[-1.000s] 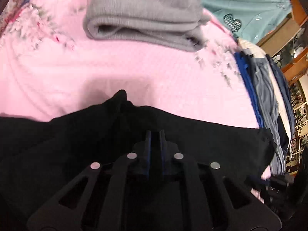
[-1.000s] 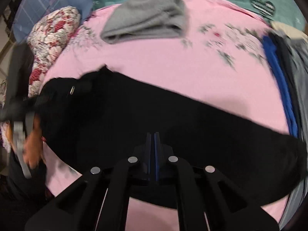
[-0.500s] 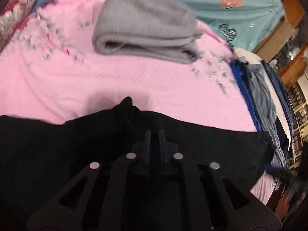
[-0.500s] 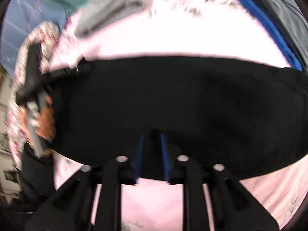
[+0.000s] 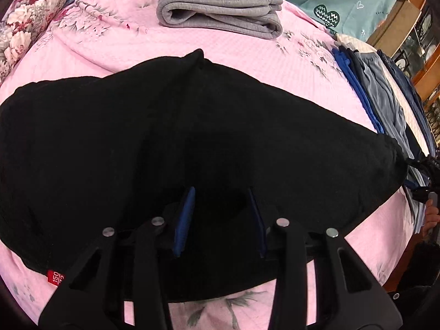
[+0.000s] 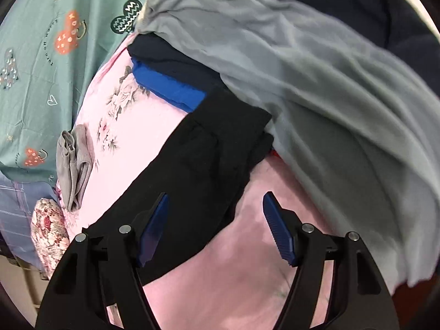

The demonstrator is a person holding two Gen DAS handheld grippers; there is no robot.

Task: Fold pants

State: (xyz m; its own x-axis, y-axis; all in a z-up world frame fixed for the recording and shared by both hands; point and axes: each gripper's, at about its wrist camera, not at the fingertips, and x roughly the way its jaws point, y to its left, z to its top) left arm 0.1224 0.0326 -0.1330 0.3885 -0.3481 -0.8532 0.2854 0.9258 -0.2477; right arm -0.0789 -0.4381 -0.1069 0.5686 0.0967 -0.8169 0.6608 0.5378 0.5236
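L hand-held gripper (image 5: 221, 217): I see jaws spread, nothing pinched, blue pads (image 5: 185, 221) hanging just over the pants (image 5: 192, 137). Pants are black, lying flat across the pink bed sheet (image 5: 247, 55), long axis running L-R in my L cam, red size tag (image 5: 55, 277) at the near-left hem.

R hand-held gripper (image 6: 216, 227): also spread wide, empty. Its L pad sits over the pants' end (image 6: 203, 165), R pad over bare sheet (image 6: 247, 275). That end of the pants touches a clothes pile: blue piece (image 6: 170, 88), grey piece (image 6: 316, 96) draped on top, dark navy under.

Folded grey pants (image 5: 220, 2) sit far side of the bed, well apart from the black pair. Floral pillow (image 5: 24, 19) at far-left corner, teal sheet (image 6: 41, 55) beyond.
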